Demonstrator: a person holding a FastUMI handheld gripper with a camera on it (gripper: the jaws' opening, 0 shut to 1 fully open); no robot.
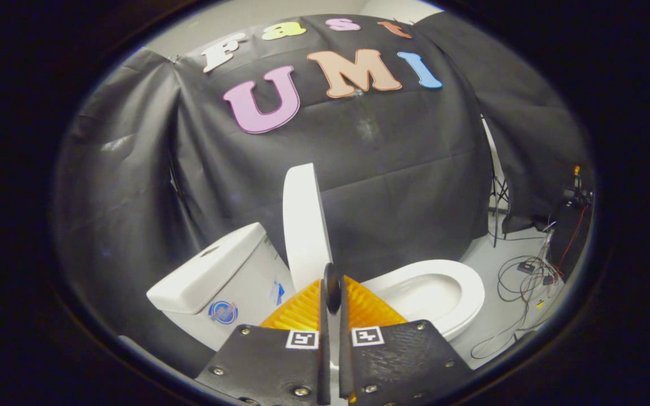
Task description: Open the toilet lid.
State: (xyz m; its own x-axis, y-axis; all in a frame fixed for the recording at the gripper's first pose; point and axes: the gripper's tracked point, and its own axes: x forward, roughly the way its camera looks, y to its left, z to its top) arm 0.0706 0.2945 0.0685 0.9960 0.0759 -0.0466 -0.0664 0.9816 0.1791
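A white toilet seen from a camera riding on a hand-held gripper (332,304), whose two fingers rise from the foot of the view as flat, dark, textured plates studded with small metal screws, each bearing a square black-and-white marker. Ribbed, ridged pads (302,309) fan out near the tips. The fingers stand close together with only a thin slit between them, and the lower edge of the toilet lid (304,223) runs into that slit; both fingers appear to press on it, one on each face.

The lid is a smooth, glossy white plastic oval, seen nearly edge-on, raised upright and rising straight ahead of and above the fingertips. To the left of the fingers sits the tank (218,279), a boxy, rounded white ceramic body with a flat cover and a small round blue sticker on its front. To the right of the fingers lies the open seat and bowl (460,293), a smooth oval ring with a hollow, shaded centre.

Beyond the toilet hangs creased black cloth (392,169). Farther right, on a pale floor (503,316), thin tangled cables (519,282) trail toward dark equipment.
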